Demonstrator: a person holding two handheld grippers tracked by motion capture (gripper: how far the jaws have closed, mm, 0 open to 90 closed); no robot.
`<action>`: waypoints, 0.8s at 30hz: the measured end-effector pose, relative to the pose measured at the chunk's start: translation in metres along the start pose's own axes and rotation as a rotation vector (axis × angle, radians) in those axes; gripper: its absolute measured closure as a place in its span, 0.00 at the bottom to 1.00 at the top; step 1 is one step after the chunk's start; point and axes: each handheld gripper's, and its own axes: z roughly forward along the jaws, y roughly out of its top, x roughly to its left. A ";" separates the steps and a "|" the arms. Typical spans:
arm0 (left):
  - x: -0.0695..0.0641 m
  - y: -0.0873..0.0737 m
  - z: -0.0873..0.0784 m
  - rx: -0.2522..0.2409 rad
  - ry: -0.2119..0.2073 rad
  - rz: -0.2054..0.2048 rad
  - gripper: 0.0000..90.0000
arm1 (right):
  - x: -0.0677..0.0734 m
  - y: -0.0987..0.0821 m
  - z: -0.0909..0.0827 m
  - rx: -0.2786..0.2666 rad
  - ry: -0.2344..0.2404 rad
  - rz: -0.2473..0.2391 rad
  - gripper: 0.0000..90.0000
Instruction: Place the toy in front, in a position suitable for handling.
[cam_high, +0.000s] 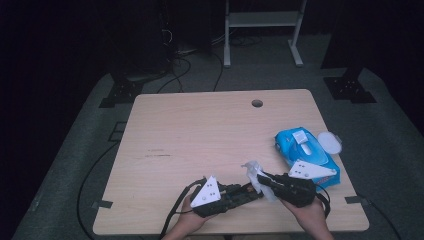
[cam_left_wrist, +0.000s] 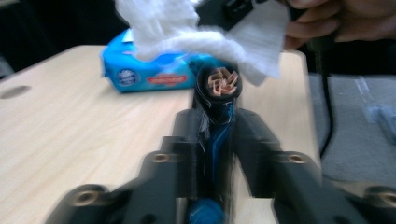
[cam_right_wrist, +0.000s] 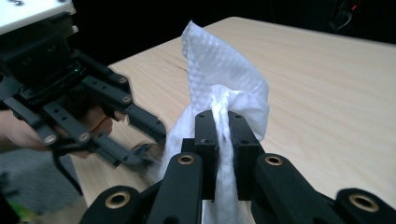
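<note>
A white wipe (cam_right_wrist: 224, 93) is pinched by the right gripper (cam_right_wrist: 223, 116); a dark cylindrical tool (cam_left_wrist: 218, 86) is clamped by the left gripper (cam_left_wrist: 215, 140). Wiping seems barely begun.

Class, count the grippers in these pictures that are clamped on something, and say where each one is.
2. The left gripper, near the table's front edge, is shut on a dark tube-shaped thing; the right gripper, beside it toward the blue wipes pack, is shut on a white wipe.
</note>
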 end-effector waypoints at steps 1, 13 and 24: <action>0.000 -0.001 0.002 0.013 0.004 -0.019 0.92 | -0.001 -0.002 0.002 0.005 0.006 0.013 0.93; 0.015 -0.012 0.007 0.136 0.082 -0.061 0.70 | -0.012 -0.033 0.031 0.159 -0.032 0.032 0.93; 0.036 -0.028 0.007 0.198 0.110 -0.230 0.49 | -0.043 -0.024 0.039 0.183 -0.153 0.041 0.93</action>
